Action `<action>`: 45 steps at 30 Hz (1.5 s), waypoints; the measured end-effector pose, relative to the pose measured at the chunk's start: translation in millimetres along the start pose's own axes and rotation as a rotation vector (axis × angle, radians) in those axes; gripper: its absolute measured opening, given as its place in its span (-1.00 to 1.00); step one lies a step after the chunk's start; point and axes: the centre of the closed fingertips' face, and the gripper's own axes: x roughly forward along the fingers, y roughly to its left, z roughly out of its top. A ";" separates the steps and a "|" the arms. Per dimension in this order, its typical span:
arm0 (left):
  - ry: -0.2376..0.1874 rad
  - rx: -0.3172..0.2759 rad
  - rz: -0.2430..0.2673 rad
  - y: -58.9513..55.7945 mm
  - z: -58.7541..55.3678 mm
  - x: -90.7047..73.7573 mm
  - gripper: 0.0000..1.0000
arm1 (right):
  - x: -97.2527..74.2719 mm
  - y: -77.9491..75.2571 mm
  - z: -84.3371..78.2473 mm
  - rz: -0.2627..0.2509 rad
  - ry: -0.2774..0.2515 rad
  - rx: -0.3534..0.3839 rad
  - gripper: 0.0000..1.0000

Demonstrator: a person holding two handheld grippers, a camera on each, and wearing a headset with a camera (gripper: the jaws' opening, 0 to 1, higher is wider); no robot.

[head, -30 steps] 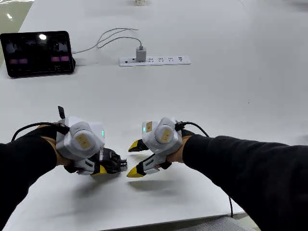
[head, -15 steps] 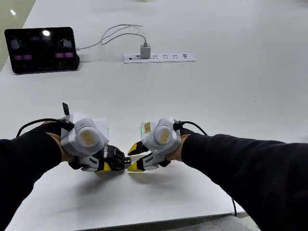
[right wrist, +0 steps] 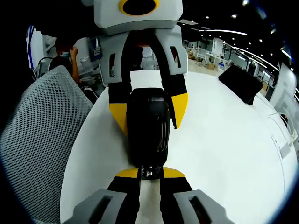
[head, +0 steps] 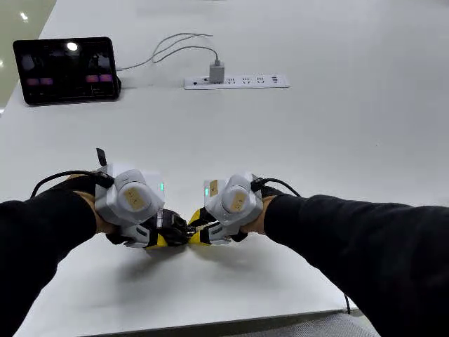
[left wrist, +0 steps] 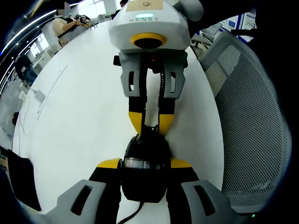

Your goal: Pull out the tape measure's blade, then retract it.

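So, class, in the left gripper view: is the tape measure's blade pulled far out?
No: the right gripper has its yellow fingers right against the black tape measure, with nothing drawn out between them.

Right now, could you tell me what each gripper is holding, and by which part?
The left gripper grips the tape measure by the sides of its black case; the right gripper pinches the blade's end hook.

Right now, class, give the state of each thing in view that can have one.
tape measure: blade not yet pulled out
left tool: shut on the tape measure
right tool: shut on the blade tip
tablet: screen lit
charger: plugged into the power strip
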 end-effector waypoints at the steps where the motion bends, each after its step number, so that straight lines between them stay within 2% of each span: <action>1: -0.001 0.000 -0.001 0.0 0.0 -0.1 -0.37 | -0.1 0.6 -0.5 0.003 0.000 -0.003 -0.75; 9: -0.009 -0.009 -0.002 0.2 0.3 -0.5 -0.37 | 0.0 -0.6 -0.7 0.007 -0.010 -0.006 -0.77; 12: -0.006 -0.009 -0.001 0.3 -0.2 -0.8 -0.37 | 0.1 -1.0 -0.1 0.005 -0.006 0.006 -0.76; 18: -0.006 -0.007 0.003 0.9 -0.5 -0.7 -0.37 | 1.0 0.3 0.1 -0.008 0.019 -0.025 -0.74; 22: -0.007 -0.007 0.003 1.0 -0.5 -0.7 -0.37 | 0.3 -1.1 -0.8 -0.010 0.002 -0.006 -0.77; 28: -0.009 -0.006 0.000 1.0 -0.7 -0.7 -0.37 | 0.3 -1.0 -0.9 -0.009 0.005 -0.016 -0.79; 35: -0.026 -0.020 0.007 0.7 -0.6 -1.8 -0.38 | -0.9 -0.9 -1.4 -0.007 0.006 0.007 -0.79; 45: -0.029 -0.024 0.009 0.9 -0.6 -2.1 -0.38 | -7.4 -1.3 -9.1 -0.006 0.018 -0.003 -0.79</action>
